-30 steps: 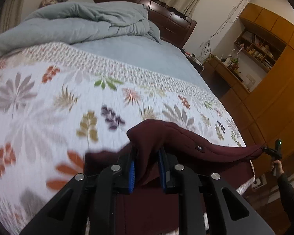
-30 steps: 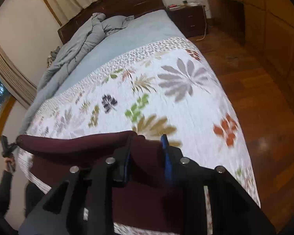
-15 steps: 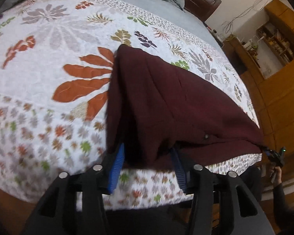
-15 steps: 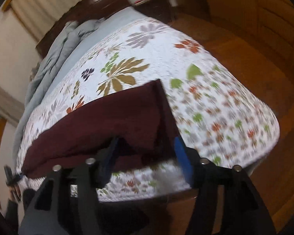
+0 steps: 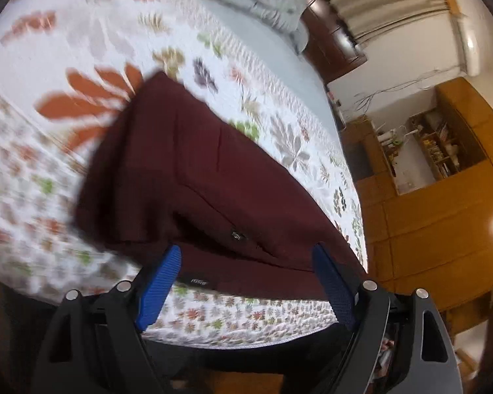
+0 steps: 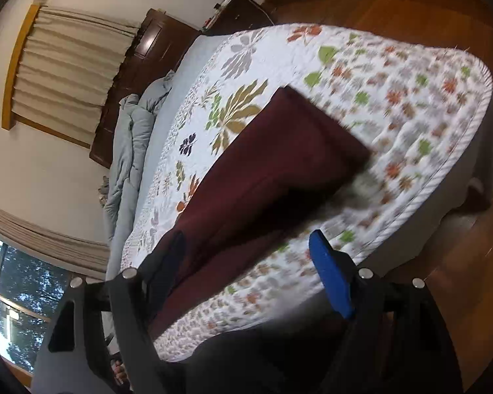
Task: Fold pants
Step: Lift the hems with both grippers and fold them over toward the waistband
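Observation:
Dark maroon pants [image 5: 197,177] lie folded flat across the foot of the bed, on the white floral quilt [image 5: 92,42]. My left gripper [image 5: 246,259] hovers just in front of their near edge; its jaws are opening and the blue pads [image 5: 159,290] touch no cloth. In the right wrist view the same pants [image 6: 272,164] stretch from the quilt's corner area toward the left. My right gripper [image 6: 246,246] is near their front edge, its jaws opening too, with nothing pressed between the pads [image 6: 330,282].
A rumpled grey duvet [image 6: 128,151] and dark wooden headboard [image 5: 332,42] are at the far end of the bed. Wooden cabinets and shelves [image 5: 437,151] stand to the right, wood floor [image 6: 460,262] beside the bed. A window [image 6: 13,298] shows at lower left.
Both grippers let go of the maroon pants and spread wide. The pants dropped from being held up to lying folded on the quilt. Both views rolled and sank toward the bed's foot.

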A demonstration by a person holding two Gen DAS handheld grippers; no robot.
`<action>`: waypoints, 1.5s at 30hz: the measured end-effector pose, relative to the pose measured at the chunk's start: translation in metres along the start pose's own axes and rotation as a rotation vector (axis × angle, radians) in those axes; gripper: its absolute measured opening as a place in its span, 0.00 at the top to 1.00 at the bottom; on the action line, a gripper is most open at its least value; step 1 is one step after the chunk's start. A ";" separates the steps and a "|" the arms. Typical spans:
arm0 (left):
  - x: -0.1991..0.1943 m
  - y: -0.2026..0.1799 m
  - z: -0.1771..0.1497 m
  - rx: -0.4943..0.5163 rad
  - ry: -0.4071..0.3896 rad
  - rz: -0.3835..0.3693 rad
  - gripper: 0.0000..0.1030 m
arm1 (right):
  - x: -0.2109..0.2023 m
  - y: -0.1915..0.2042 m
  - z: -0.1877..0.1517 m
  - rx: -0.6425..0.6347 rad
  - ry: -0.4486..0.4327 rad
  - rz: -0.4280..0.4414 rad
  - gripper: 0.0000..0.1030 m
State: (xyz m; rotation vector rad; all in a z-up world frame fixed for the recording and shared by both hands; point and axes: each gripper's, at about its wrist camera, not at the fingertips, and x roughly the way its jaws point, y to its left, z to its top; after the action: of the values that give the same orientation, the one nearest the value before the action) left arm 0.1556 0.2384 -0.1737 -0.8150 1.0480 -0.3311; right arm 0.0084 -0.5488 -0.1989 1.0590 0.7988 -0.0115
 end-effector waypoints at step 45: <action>-0.019 0.018 0.051 -0.102 -0.196 -0.022 0.83 | 0.006 0.059 0.071 -0.009 -0.155 0.018 0.92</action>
State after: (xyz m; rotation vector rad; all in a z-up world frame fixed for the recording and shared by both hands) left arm 0.1883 0.2845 -0.1618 -0.9322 0.8784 -0.2130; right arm 0.0760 -0.5713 -0.1400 1.0436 0.6481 -0.0738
